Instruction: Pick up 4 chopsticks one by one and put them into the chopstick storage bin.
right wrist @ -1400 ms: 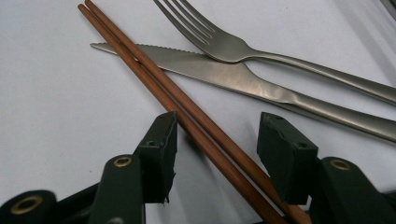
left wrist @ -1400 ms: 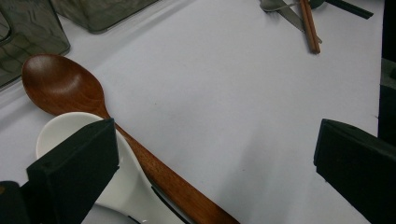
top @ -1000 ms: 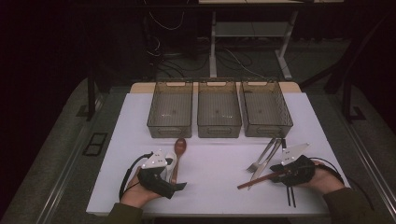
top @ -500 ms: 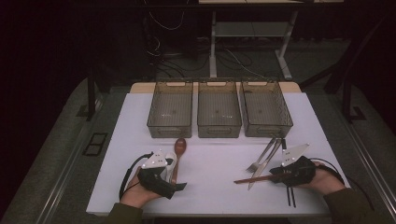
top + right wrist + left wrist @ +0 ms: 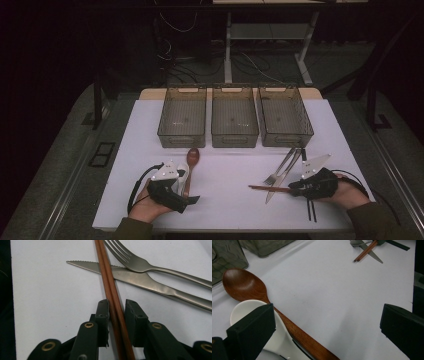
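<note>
Right gripper view: the chopsticks (image 5: 113, 302) lie across the knife (image 5: 140, 280) on the bench (image 5: 50, 302), between your right claw's (image 5: 117, 307) jaws, which have just been closing and look nearly clamped. You're mid-grasp; next, squeeze firmly, then lift clear of the fork (image 5: 140, 263). Your left claw (image 5: 324, 322) gapes empty beside the wooden spoon (image 5: 244, 285).

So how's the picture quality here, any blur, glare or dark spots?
High view: the white table is evenly lit, the room behind very dark. Left gripper view: the near jaws look soft, the wooden spoon sharp with mild sheen. Right gripper view: crisp, with soft glare on the knife and fork.
</note>
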A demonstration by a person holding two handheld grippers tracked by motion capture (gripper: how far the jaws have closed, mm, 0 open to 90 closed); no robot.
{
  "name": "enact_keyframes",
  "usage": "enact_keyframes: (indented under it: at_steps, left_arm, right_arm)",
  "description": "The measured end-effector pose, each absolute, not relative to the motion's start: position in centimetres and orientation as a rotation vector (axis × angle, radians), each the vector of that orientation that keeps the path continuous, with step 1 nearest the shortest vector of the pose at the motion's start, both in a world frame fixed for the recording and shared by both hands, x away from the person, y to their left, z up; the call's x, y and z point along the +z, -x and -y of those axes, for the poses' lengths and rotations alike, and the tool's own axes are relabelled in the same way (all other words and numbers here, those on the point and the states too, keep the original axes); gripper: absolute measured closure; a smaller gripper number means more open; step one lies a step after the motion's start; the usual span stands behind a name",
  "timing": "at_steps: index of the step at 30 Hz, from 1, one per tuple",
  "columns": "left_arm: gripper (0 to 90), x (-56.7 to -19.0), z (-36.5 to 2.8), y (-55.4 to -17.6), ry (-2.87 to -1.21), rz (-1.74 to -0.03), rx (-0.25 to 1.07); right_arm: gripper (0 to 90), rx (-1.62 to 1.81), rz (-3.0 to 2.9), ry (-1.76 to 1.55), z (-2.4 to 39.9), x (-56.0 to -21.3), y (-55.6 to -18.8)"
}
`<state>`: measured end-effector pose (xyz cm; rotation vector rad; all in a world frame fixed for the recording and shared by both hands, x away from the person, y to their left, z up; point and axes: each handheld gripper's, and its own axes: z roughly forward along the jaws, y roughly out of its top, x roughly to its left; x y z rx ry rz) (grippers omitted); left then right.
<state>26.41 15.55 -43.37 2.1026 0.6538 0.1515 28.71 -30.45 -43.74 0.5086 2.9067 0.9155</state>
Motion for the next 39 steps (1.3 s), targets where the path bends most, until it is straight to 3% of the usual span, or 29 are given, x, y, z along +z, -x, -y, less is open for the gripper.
enact_keyframes:
  at_steps: [29,32,39]
  left_arm:
    - [0.0,-43.4,-15.6,-26.4,-2.104,-0.65,0.144]
    - [0.0,-43.4,-15.6,-26.4,-2.102,-0.652,0.143]
    - [0.0,-43.4,-15.6,-26.4,-2.102,-0.65,0.142]
  right_arm:
    - [76.7,0.933,-2.935,-0.492,28.8,-43.7,-27.8]
    - [69.7,0.95,-2.923,-0.498,28.8,-43.6,-27.8]
    - [67.5,1.004,-2.883,-0.536,29.9,-42.9,-27.7]
